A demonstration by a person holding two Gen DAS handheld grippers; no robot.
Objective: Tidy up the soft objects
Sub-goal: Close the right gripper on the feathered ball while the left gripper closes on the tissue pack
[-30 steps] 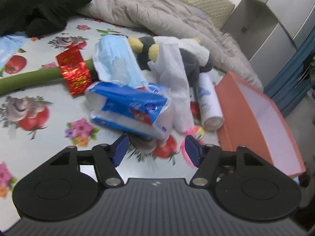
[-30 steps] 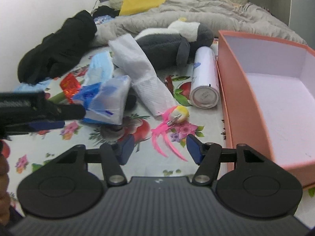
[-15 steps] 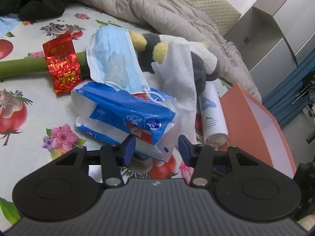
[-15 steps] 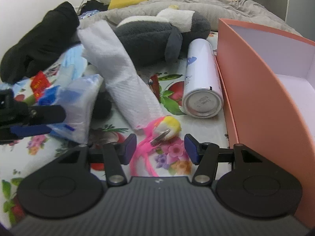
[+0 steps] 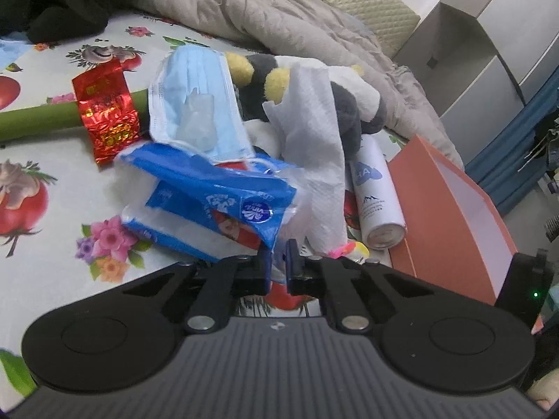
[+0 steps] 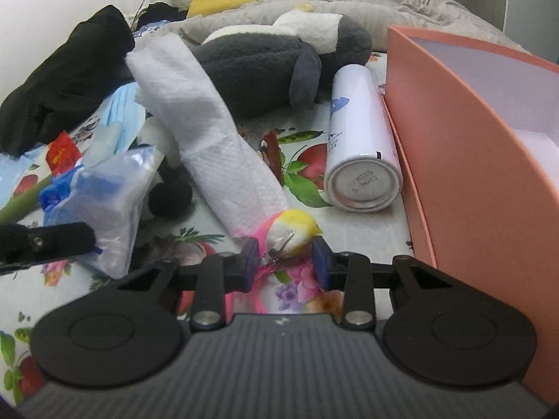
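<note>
A blue and white tissue pack (image 5: 209,206) lies on the flowered sheet. My left gripper (image 5: 277,267) is shut on the clear plastic corner of its wrapper. A blue face mask (image 5: 195,104) rests on top of the pack, and a white paper towel (image 5: 314,146) drapes beside it. In the right wrist view a small yellow and white toy with pink feathers (image 6: 290,234) sits between the tips of my right gripper (image 6: 284,262). Its jaws are closing around the toy, with a small gap still showing at the left pad. A grey and white plush penguin (image 6: 258,66) lies behind.
An orange open box (image 6: 471,139) stands at the right, with a white spray can (image 6: 360,139) lying against its wall. A red foil packet (image 5: 104,108) and a green stick (image 5: 35,118) lie at the left. A black garment (image 6: 66,80) and a grey quilt (image 5: 297,17) lie at the back.
Both grippers came down and forward toward the pile. The left jaws closed on the tissue pack's wrapper corner. The right jaws narrowed around the feather toy.
</note>
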